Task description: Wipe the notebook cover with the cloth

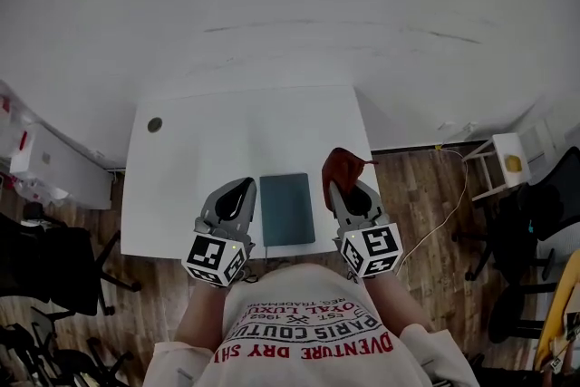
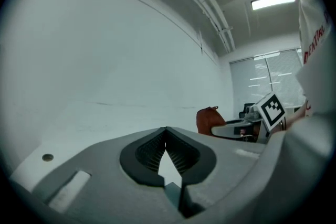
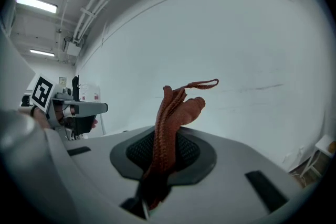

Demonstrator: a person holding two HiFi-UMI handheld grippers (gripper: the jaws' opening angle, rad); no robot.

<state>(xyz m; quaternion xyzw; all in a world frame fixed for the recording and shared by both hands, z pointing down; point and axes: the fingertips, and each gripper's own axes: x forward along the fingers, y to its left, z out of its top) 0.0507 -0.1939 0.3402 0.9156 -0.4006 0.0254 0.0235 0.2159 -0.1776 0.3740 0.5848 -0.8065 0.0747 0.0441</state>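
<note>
A dark teal notebook [image 1: 286,208] lies flat on the white table [image 1: 227,140], near its front edge, between my two grippers. My right gripper [image 1: 344,188] is shut on a rust-red cloth [image 1: 341,165], which sticks up out of the jaws [image 3: 176,110] with a loop at its top. It is held just right of the notebook, above the table. My left gripper [image 1: 242,187] is left of the notebook, its jaws closed tip to tip [image 2: 166,130] with nothing in them. In the left gripper view, the cloth [image 2: 207,118] and the right gripper [image 2: 239,129] show off to the right.
A small round dark disc [image 1: 155,124] sits at the table's far left corner. Black office chairs [image 1: 54,276] stand on the wooden floor to the left. On the right are a white stool [image 1: 504,162] and a cable [image 1: 450,211]. A white wall is behind the table.
</note>
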